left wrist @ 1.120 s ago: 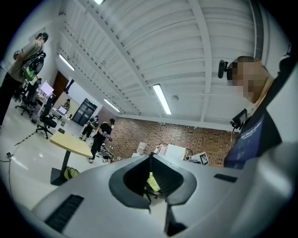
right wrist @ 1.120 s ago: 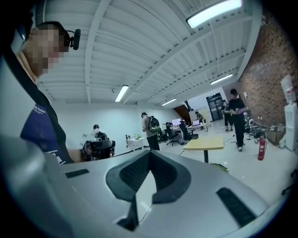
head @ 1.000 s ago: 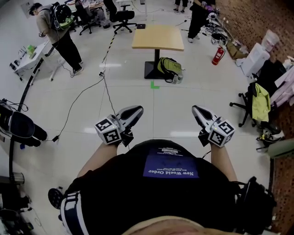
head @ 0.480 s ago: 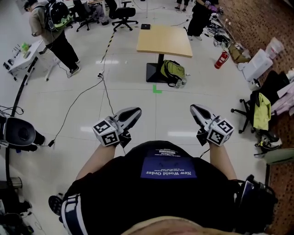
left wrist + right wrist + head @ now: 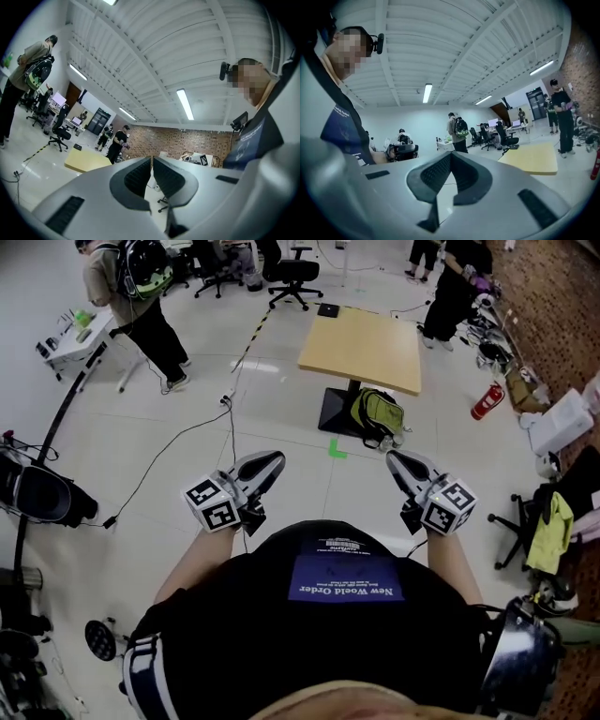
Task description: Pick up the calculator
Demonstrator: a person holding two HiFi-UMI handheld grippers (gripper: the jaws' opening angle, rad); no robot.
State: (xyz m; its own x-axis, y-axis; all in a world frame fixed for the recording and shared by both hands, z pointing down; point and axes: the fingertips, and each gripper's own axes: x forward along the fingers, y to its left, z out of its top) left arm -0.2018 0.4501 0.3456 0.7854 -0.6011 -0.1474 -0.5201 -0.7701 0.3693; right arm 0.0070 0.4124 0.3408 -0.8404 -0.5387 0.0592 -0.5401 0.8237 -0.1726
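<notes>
A small dark flat object (image 5: pixel 328 309) lies at the far edge of a wooden table (image 5: pixel 361 348) ahead; it is too small to tell whether it is the calculator. The left gripper view shows it as a dark spot (image 5: pixel 77 147) on the tabletop (image 5: pixel 89 161). My left gripper (image 5: pixel 272 461) and right gripper (image 5: pixel 394 458) are held in front of the person's body, far short of the table. Both are shut and empty. In their own views the left gripper's (image 5: pixel 152 158) and right gripper's (image 5: pixel 450 154) pads meet at the tips.
A green backpack (image 5: pixel 380 416) leans at the table's foot, with green floor tape (image 5: pixel 336 448) just before it. A cable (image 5: pixel 169 451) crosses the floor at left. A person with a backpack (image 5: pixel 141 296) stands far left. A red extinguisher (image 5: pixel 486 401) and chairs (image 5: pixel 548 531) line the right wall.
The table, backpack and floor tape have come nearer and shifted right in the head view. Both grippers stay shut, held the same way in front of the body.
</notes>
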